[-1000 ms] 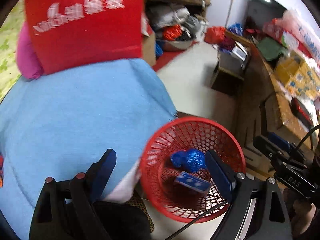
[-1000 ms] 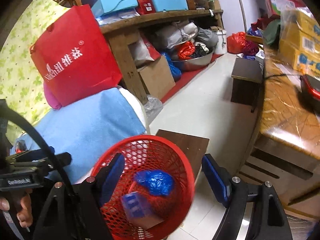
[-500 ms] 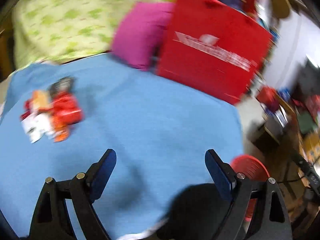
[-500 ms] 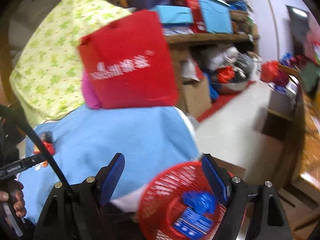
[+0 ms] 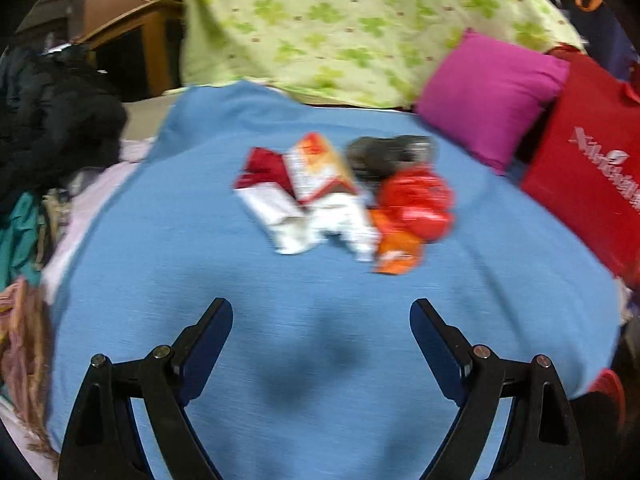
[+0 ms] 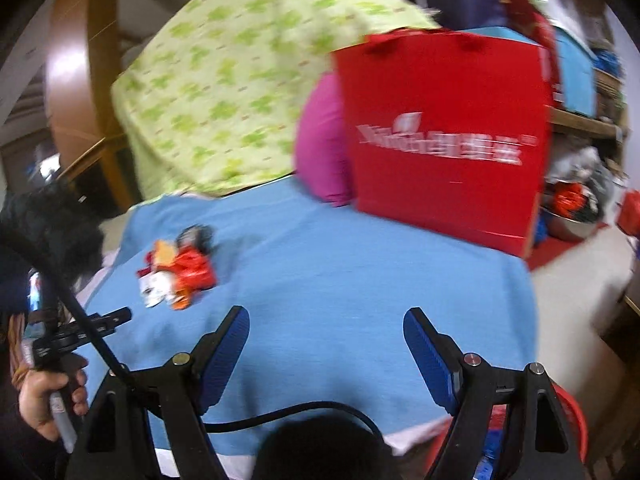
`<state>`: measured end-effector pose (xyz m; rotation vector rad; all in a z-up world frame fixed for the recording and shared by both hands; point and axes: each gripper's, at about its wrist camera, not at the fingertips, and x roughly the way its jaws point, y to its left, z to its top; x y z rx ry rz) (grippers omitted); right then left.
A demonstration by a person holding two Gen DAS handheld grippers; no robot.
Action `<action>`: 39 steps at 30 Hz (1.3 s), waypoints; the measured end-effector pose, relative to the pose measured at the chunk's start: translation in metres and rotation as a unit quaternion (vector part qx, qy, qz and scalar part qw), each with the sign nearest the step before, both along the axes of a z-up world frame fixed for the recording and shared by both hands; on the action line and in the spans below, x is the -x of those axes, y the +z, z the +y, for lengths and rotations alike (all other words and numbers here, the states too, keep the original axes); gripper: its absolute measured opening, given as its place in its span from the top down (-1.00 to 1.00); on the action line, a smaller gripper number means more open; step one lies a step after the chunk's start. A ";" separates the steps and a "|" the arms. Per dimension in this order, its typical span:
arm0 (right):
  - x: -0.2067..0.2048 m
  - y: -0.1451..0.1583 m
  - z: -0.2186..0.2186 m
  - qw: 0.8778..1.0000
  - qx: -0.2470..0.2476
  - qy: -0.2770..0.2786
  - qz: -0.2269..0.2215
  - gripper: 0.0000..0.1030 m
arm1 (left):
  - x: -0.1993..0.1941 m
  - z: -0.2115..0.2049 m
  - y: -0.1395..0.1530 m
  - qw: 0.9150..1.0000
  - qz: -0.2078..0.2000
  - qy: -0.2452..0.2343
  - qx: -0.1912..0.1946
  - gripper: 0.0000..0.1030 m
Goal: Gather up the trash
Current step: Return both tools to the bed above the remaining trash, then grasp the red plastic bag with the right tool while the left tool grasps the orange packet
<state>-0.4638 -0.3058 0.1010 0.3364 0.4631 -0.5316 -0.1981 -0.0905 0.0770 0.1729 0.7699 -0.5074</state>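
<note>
A small pile of trash lies on a blue cloth (image 5: 304, 320): a white and red carton (image 5: 316, 184), a crumpled red wrapper (image 5: 416, 204), an orange packet (image 5: 396, 252) and a dark wrapper (image 5: 384, 152). My left gripper (image 5: 322, 312) is open and empty, a short way in front of the pile. My right gripper (image 6: 326, 320) is open and empty over the blue cloth (image 6: 340, 264); the pile (image 6: 180, 272) lies to its far left. The red mesh basket shows only as a rim (image 6: 576, 420) at the lower right.
A red paper bag (image 6: 444, 136) and a magenta cushion (image 6: 320, 148) stand at the back of the cloth, against a green-patterned cover (image 6: 224, 92). Dark clothes (image 5: 52, 120) lie at the left. Cluttered shelves and bare floor are to the right.
Both grippers have swung left, away from the red basket and toward the trash pile on the blue cloth. Both stay open and empty.
</note>
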 end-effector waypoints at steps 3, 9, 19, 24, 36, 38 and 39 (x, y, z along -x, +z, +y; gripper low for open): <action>-0.035 -0.002 0.014 0.999 -0.004 0.036 0.008 -0.60 | -0.016 0.016 -0.013 0.999 -0.010 0.030 -0.013 -0.75; -0.113 -0.009 0.035 0.994 -0.015 0.100 0.029 -0.60 | -0.034 0.031 -0.026 0.998 -0.001 0.061 -0.001 -0.75; -0.221 -0.039 0.033 0.987 -0.058 0.133 0.071 -0.60 | -0.051 0.044 -0.033 0.995 0.029 0.094 0.033 -0.75; -0.257 -0.051 0.025 0.985 -0.075 0.133 0.084 -0.60 | -0.058 0.047 -0.040 0.992 0.055 0.107 0.043 -0.75; -0.330 -0.084 0.001 0.977 -0.134 0.131 0.100 -0.60 | -0.064 0.045 -0.043 0.991 0.059 0.111 0.042 -0.75; -0.333 -0.095 -0.005 0.972 -0.162 0.137 0.102 -0.54 | -0.064 0.043 -0.044 0.992 0.060 0.109 0.038 -0.75; -0.332 -0.099 -0.007 0.970 -0.170 0.138 0.101 -0.23 | -0.064 0.043 -0.044 0.992 0.058 0.108 0.037 -0.75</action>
